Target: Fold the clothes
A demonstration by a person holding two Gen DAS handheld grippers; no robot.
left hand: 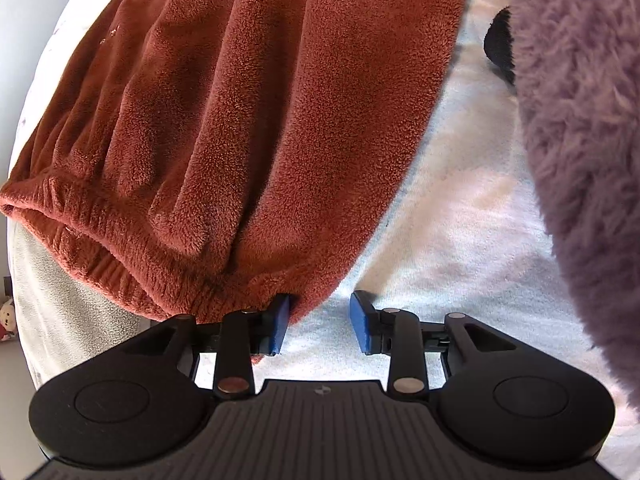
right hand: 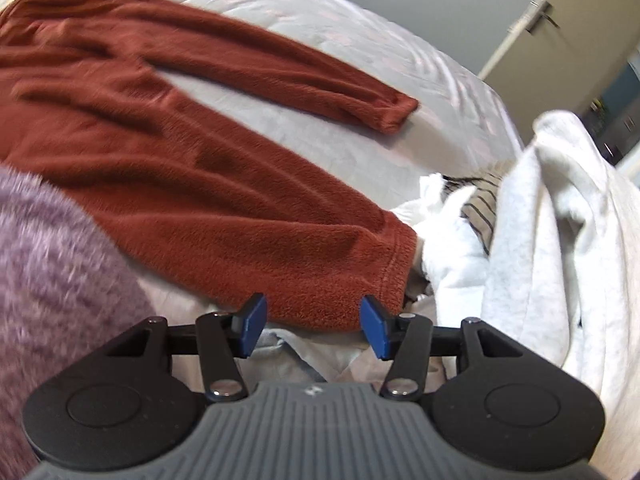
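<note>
Both the left gripper point(left hand: 320, 326) and right gripper point(right hand: 313, 330) stand apart, seemingly gripping nothing, beside rust trousers point(right hand: 224, 208) on the bed point(right hand: 304, 136).

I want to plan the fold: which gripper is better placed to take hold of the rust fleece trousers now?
Probably right. The right gripper stands open astride a leg cuff of the rust fleece trousers. The left gripper is open over bare sheet, beside the waistband corner.
</note>
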